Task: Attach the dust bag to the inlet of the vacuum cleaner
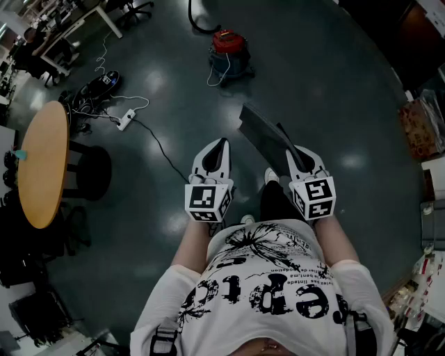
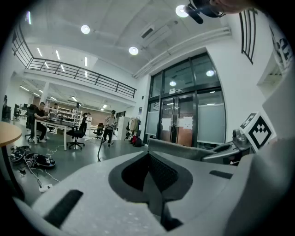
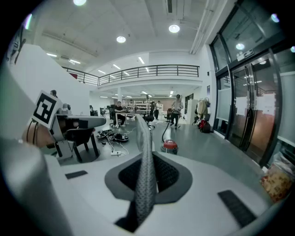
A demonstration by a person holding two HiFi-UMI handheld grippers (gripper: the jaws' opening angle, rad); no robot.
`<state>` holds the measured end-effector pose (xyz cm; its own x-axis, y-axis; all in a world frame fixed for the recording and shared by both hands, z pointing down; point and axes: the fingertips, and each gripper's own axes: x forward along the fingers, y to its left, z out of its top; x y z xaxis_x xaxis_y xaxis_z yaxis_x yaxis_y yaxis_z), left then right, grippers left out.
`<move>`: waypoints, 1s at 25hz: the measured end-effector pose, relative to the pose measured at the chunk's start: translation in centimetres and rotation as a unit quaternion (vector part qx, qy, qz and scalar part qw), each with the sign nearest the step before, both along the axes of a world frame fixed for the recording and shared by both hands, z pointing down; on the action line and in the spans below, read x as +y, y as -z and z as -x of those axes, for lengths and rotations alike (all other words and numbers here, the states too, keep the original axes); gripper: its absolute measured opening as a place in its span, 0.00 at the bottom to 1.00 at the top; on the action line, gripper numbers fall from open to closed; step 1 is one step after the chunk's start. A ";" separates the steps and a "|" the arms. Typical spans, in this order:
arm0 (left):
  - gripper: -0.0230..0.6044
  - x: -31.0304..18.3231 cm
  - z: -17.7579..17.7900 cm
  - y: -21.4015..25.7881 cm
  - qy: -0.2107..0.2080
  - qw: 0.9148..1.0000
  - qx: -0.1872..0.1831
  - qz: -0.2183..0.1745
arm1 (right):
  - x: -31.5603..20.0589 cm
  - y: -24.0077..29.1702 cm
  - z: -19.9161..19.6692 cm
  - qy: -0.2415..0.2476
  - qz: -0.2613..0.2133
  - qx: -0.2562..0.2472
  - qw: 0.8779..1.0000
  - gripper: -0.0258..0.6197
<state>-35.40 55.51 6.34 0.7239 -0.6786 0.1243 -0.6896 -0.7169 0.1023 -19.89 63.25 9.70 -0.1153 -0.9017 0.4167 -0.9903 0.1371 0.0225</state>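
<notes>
Right gripper point(image 3: 147, 182) state: clamped on the near edge of the dust bag point(image 3: 144, 152); pads pressed against both faces of the sheet.
Left gripper point(image 2: 155, 184) state: jaws closed together, nothing between them.
Dust bag, appearance: flat, thin grey sheet with a fine mesh-like weave; seen edge-on in the right gripper view as a narrow upright strip; seen in the head view point(image 1: 263, 135) as a dark grey panel, widest at the far end.
Dust bag, location: held in the air above the floor point(image 1: 334, 83), ahead of the person, touching only the right gripper point(image 1: 297, 158).
Hand pose: both forearms point(image 1: 192, 249) stretched forward from white sleeves; grippers side by side at about the same reach, apart from each other, marker cubes toward the body; left gripper point(image 1: 217, 154) close to level, right gripper tipped somewhat downward.
Dust bag, long axis: runs from the right jaws away from the body and slightly to the left in the head view; free end directed roughly toward the vacuum cleaner point(image 1: 229, 47); faces turned sideways, edges up and down.
Vacuum cleaner: red-topped canister on the floor, well apart from the bag's far end, black hose point(image 1: 197, 21) leading off it; visible beyond the bag in the right gripper view point(image 3: 170, 146).
Surroundings: round table point(image 1: 42, 163) to the left, white power strip point(image 1: 126, 119) with cable on the floor nearby.
</notes>
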 end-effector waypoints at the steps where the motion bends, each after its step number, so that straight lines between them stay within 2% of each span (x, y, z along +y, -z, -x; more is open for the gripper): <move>1: 0.04 -1.1 -0.5 -0.2 0.001 1.000 -0.002 0.001 | -1.2 -0.2 -0.7 0.000 0.000 -0.004 1.000 0.08; 8: 0.04 -10.0 -6.6 -0.8 0.020 1.000 -0.002 0.008 | -10.7 -0.9 -7.2 0.020 0.003 -0.024 1.000 0.08; 15: 0.04 -20.4 -13.8 1.2 0.047 0.999 -0.020 -0.016 | -22.1 0.0 -14.1 0.070 0.003 -0.031 0.997 0.08; 20: 0.04 -26.6 -16.3 0.8 0.082 0.996 -0.022 -0.007 | -29.3 0.1 -18.2 0.086 0.004 -0.021 0.996 0.08; 25: 0.04 -32.1 -17.7 -0.1 0.095 0.995 -0.020 0.006 | -34.9 -0.7 -20.8 0.083 0.014 -0.025 0.996 0.08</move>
<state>-17.67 23.40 6.47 0.5771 -0.8011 0.1588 -0.8162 -0.5721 0.0800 0.93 28.32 10.37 -0.2835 -0.8568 0.4307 -0.9536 0.2993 -0.0323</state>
